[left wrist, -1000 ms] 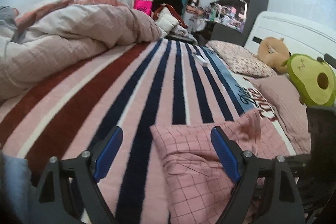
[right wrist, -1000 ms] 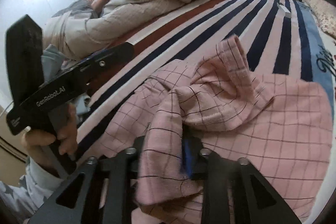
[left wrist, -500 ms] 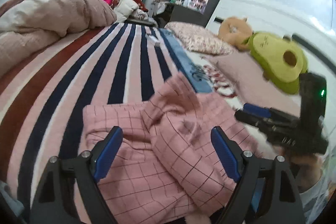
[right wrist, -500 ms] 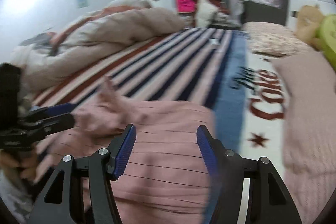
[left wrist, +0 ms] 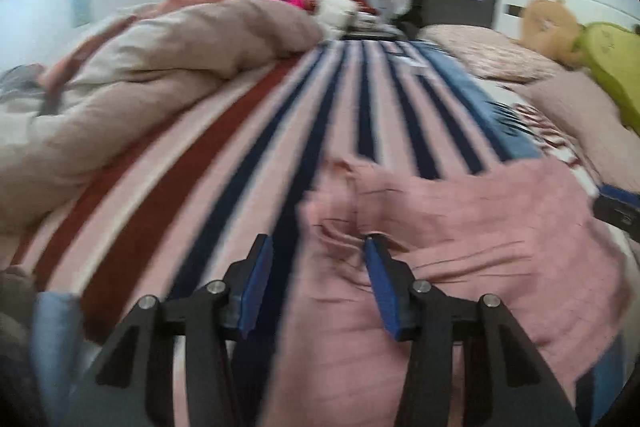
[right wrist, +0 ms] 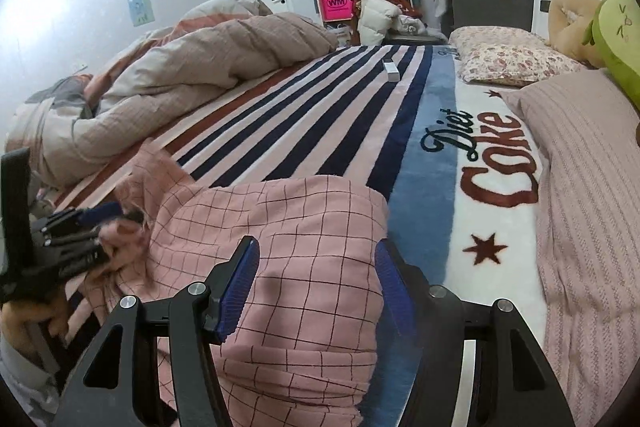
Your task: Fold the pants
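The pink checked pants (right wrist: 288,227) lie bunched on the striped blanket (right wrist: 320,115); they also show in the blurred left wrist view (left wrist: 460,235). My right gripper (right wrist: 316,267) is open, its blue pads over the pants' right part with cloth between them. My left gripper (left wrist: 318,255) is open over the pants' left edge, right finger on the cloth. In the right wrist view the left gripper (right wrist: 100,223) sits at the far left with cloth bunched at its fingers. The right gripper's tip (left wrist: 616,203) shows at the right edge.
A rumpled beige duvet (right wrist: 180,75) fills the bed's left side. Pillows (right wrist: 508,59) and plush toys (right wrist: 600,27) line the right side by the headboard. A small white box (right wrist: 391,70) lies on the blanket farther away. Shelves and clutter stand beyond the bed.
My right gripper has let go of the pants and opened. Both grippers swung around over the pants, and the left jaws have narrowed. The pants lie flatter and more spread than a second ago.
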{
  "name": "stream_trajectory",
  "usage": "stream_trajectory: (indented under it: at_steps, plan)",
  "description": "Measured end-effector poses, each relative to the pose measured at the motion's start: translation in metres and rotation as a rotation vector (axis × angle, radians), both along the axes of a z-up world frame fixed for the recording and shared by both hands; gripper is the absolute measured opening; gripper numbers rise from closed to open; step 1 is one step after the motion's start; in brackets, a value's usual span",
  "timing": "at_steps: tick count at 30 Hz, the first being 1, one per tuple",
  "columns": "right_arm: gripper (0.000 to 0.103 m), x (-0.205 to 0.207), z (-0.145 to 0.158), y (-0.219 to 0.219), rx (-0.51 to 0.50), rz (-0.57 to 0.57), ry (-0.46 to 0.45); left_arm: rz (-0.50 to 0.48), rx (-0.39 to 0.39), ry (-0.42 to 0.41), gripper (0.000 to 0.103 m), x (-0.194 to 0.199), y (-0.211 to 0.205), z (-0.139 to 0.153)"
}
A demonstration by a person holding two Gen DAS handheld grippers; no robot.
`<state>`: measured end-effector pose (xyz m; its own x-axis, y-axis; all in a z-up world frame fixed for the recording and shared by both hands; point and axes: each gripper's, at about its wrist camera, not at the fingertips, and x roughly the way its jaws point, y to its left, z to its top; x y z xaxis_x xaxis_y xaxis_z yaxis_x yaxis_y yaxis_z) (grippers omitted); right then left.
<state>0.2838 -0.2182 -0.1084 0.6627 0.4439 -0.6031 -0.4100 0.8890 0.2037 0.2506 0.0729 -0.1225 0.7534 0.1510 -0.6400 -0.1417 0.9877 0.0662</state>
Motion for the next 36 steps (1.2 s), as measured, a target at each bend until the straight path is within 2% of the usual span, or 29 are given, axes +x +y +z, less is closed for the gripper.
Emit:
stream_trajectory:
  at_steps: [2, 5, 7, 8, 9, 11, 14, 17, 19, 20, 21, 23, 27, 29, 32, 34, 36]
  plan:
    - [0.056, 0.0, 0.0, 0.0, 0.012, 0.003, 0.008, -0.018, -0.092, -0.02, 0.048, -0.003, 0.015, 0.005]
    - [0.056, 0.0, 0.0, 0.001, 0.014, 0.006, 0.01, -0.106, -0.22, -0.052, 0.065, -0.01, 0.021, 0.012]
    - [0.056, 0.0, -0.001, 0.002, 0.013, 0.006, 0.01, -0.169, -0.278, -0.065, 0.067, -0.011, 0.014, 0.016]
    - [0.056, 0.0, -0.001, 0.002, 0.015, 0.008, 0.011, -0.184, -0.284, -0.068, 0.07, -0.012, 0.008, 0.017]
    - [0.056, -0.001, -0.001, 0.002, 0.019, 0.01, 0.013, -0.202, -0.279, -0.066, 0.077, -0.011, 0.0, 0.017]
    - [0.056, -0.001, -0.001, 0.002, 0.028, 0.012, 0.019, -0.236, -0.248, -0.051, 0.085, -0.009, -0.017, 0.016]
    - [0.056, -0.001, -0.002, 0.002, 0.031, 0.014, 0.022, -0.239, -0.137, -0.015, 0.085, -0.006, -0.04, 0.008]
    - [0.056, -0.001, -0.002, 0.001, 0.036, 0.017, 0.024, -0.171, -0.025, 0.002, 0.085, -0.008, -0.048, 0.002]
    - [0.056, -0.002, -0.002, 0.001, 0.043, 0.021, 0.025, -0.13, 0.01, 0.011, 0.084, -0.013, -0.044, -0.003]
    - [0.056, -0.002, -0.002, 0.001, 0.043, 0.022, 0.023, -0.115, 0.015, 0.012, 0.077, -0.016, -0.04, -0.005]
    - [0.056, -0.003, -0.002, 0.002, 0.043, 0.022, 0.021, -0.106, 0.014, 0.015, 0.061, -0.018, -0.035, -0.007]
    - [0.056, -0.003, -0.002, 0.001, 0.044, 0.023, 0.019, -0.07, 0.012, 0.023, 0.048, -0.023, -0.024, -0.009]
    - [0.056, -0.003, 0.0, -0.001, 0.061, 0.02, 0.02, 0.035, 0.002, 0.024, 0.048, -0.035, 0.005, -0.011]
    - [0.056, -0.003, 0.001, -0.003, 0.07, 0.018, 0.02, 0.042, -0.032, 0.034, 0.048, -0.043, 0.015, -0.012]
    - [0.056, -0.002, 0.001, -0.005, 0.079, 0.019, 0.024, 0.065, -0.033, 0.025, 0.048, -0.056, 0.024, -0.006]
    - [0.056, -0.002, 0.001, -0.005, 0.085, 0.019, 0.026, 0.057, -0.085, -0.03, 0.049, -0.067, 0.03, 0.008]
    - [0.056, -0.003, 0.002, -0.006, 0.091, 0.02, 0.025, -0.007, -0.15, -0.081, 0.05, -0.074, 0.029, 0.024]
